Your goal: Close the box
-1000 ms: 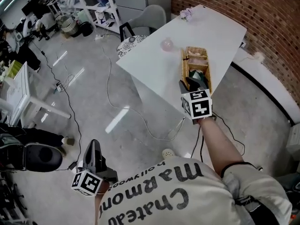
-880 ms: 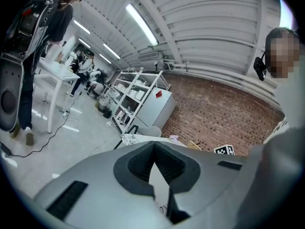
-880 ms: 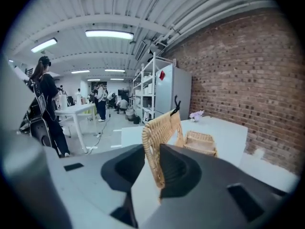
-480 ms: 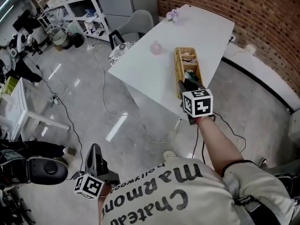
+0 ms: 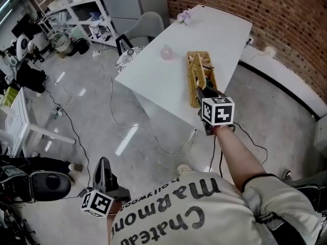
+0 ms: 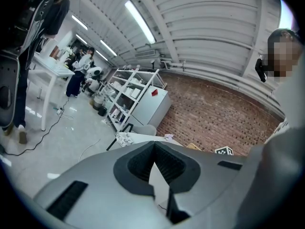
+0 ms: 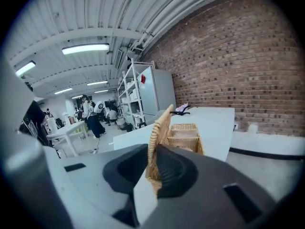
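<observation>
A long wicker box lies near the right edge of the white table. Its woven lid stands up on edge along the box's left side. My right gripper is at the near end of the box. Its jaws are closing, with the lid's near edge pinched between the pads. Beyond the lid, the right gripper view shows the open box. My left gripper hangs low at my left side, far from the table, shut and holding nothing.
A pink round object and a small bunch of flowers sit on the table. A grey chair stands at its far side. A brick wall runs along the right. Cables trail over the floor, and shelves stand behind.
The lid has swung up from lying open flat to standing on edge, with my right gripper's jaws closing on it. The left gripper has barely moved.
</observation>
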`<move>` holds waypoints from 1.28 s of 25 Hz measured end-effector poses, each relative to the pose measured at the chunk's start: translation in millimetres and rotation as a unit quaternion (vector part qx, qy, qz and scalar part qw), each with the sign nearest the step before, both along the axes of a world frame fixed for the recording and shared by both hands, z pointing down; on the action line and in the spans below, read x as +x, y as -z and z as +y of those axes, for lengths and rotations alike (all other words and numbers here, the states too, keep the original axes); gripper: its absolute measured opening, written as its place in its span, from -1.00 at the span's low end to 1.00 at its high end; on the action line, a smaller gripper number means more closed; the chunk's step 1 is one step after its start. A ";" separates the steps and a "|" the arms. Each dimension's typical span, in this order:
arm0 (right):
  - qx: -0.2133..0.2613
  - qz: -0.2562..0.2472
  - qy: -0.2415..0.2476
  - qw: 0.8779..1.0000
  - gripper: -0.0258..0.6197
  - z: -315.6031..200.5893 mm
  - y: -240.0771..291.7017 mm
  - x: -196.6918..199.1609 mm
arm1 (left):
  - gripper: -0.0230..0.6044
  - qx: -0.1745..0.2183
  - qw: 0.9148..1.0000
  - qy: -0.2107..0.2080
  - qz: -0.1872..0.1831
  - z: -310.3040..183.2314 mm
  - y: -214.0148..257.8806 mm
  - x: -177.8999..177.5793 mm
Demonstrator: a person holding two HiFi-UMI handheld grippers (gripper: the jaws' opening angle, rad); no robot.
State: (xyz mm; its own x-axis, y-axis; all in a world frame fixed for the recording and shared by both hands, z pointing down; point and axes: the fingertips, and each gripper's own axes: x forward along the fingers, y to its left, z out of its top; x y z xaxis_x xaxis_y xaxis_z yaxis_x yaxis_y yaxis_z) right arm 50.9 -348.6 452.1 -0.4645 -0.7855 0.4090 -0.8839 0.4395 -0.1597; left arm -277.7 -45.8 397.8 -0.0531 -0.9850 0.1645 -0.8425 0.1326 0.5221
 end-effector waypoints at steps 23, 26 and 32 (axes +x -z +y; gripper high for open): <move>-0.022 -0.027 -0.015 0.999 -0.66 -3.9 -14.2 24.8 | -0.93 -0.002 1.000 -0.004 0.004 -7.4 0.8 4.7; -0.031 -0.039 -0.025 0.998 -0.65 -4.1 -18.4 28.4 | -0.93 -0.003 1.000 -0.004 0.004 -7.9 -0.4 2.6; -0.033 -0.037 -0.029 0.998 -0.63 -3.1 -22.3 32.2 | -0.93 -0.003 1.000 -0.006 0.005 -7.8 -4.3 1.5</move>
